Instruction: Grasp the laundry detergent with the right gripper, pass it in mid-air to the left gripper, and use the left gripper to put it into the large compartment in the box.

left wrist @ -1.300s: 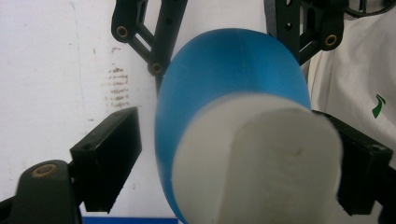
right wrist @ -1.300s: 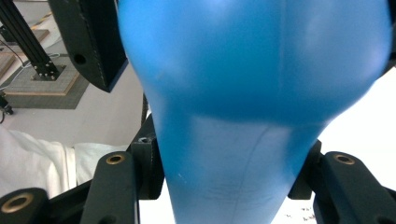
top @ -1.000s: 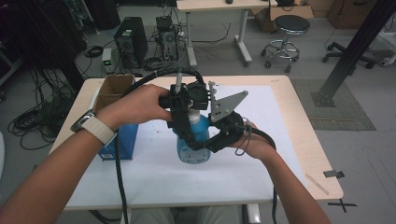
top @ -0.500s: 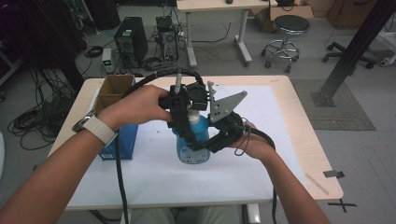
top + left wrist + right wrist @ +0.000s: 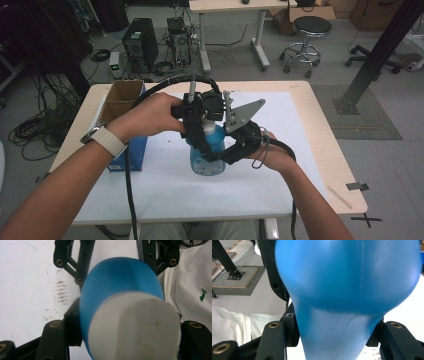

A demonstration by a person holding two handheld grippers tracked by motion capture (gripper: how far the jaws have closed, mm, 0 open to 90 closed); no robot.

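Blue bottle point(image 5: 207, 155) with white cap point(image 5: 136, 327), upright, bulbous below.

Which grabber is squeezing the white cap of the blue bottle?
The left gripper. Its jaws close on the bottle's white cap from above, while the right gripper clamps the blue body lower down.

Even indoor light, blurred close-ups
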